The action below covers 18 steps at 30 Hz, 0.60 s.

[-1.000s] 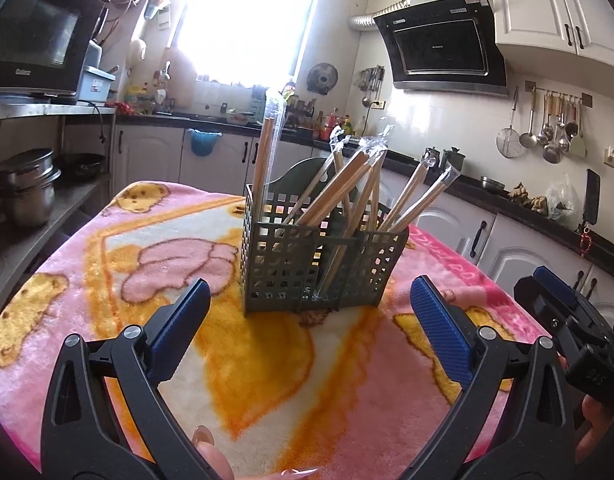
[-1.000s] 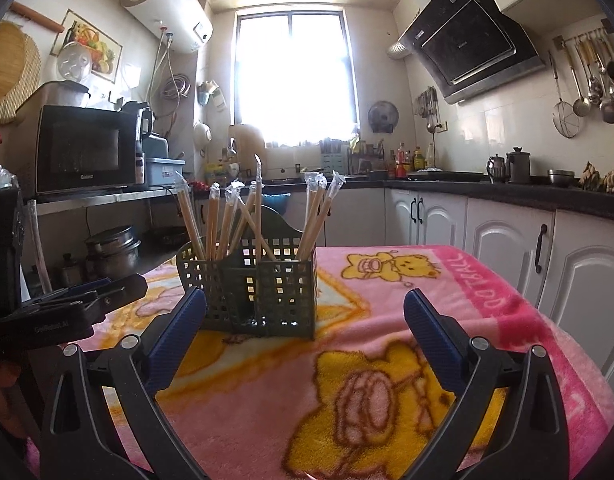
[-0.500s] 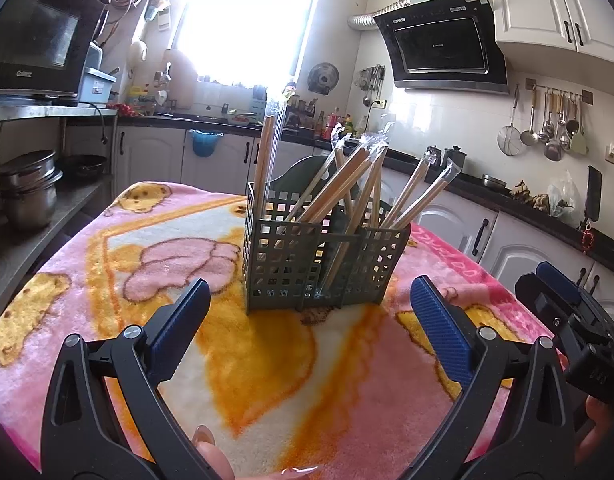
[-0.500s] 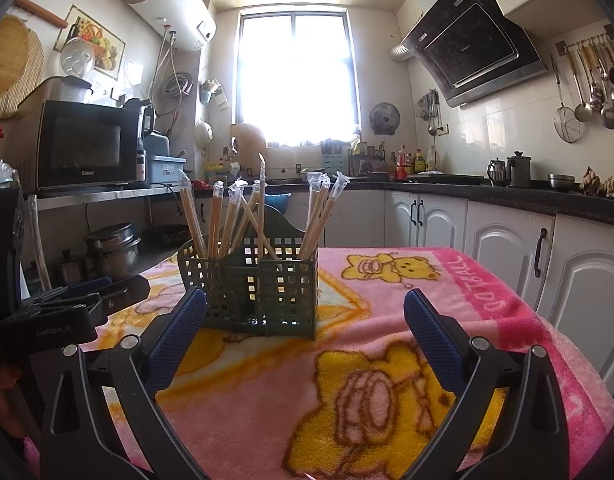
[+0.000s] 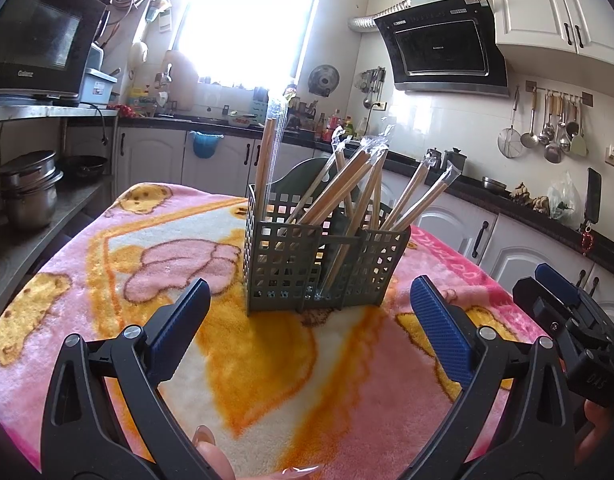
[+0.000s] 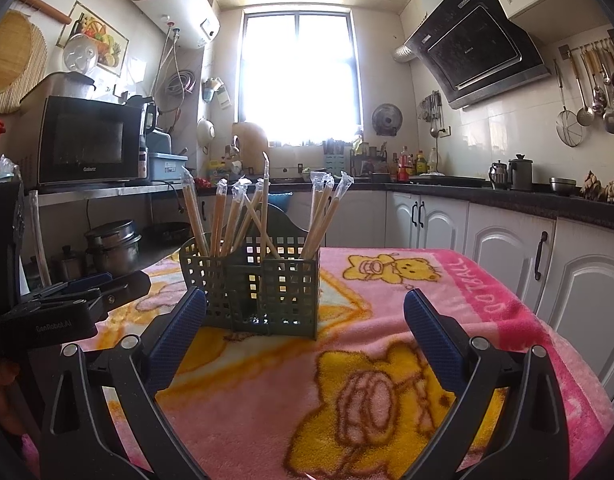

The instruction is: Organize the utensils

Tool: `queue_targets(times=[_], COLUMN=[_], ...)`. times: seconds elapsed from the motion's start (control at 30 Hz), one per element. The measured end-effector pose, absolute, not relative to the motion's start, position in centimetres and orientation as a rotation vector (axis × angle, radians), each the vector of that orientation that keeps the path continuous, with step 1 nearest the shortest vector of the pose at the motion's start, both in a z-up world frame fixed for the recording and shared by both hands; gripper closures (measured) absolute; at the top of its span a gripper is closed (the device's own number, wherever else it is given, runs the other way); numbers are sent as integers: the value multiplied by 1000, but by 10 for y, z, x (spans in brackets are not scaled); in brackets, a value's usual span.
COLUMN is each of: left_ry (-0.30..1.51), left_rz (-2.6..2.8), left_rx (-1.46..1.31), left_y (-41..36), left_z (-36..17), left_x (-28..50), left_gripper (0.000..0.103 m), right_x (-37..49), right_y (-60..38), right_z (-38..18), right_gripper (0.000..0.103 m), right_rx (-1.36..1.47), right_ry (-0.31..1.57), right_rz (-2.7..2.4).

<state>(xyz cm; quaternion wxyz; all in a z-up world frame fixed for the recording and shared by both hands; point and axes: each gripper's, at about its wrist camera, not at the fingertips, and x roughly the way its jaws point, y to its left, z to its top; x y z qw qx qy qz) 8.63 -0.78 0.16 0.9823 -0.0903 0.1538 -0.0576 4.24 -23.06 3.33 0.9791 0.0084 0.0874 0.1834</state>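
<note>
Left claw (image 5: 309, 312) spread wide, blue-padded fingers (image 5: 183, 320) empty, hovering over the pink-and-yellow cartoon blanket (image 5: 267, 380) covering the bench. Dead ahead — grey-green perforated plastic utensil caddy (image 5: 323, 268) standing upright on the blanket, packed with plastic-wrapped wooden chopsticks (image 5: 347, 184) leaning at all angles. Over to the right claw (image 6: 305, 320) — also gaping, gripping nothing, low above the blanket, caddy just beyond its left finger. Black microwave (image 6: 87, 140) on the shelf behind.

black gripper (image 5: 310, 302), blue ribbed pads (image 5: 441, 326), silver screws
</note>
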Motion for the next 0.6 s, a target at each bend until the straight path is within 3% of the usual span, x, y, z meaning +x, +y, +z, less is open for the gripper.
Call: queue_targets(times=[0.6], left_ry=[303], left_rz=[-114], left_rx=[-184], left_y=[-8], left_z=[3], left_x=[86], left_gripper=[11], right_x=[42], right_y=[-231], right_z=[31], right_gripper=[6], right_rx=[23], right_ry=[178], right_rz=[360])
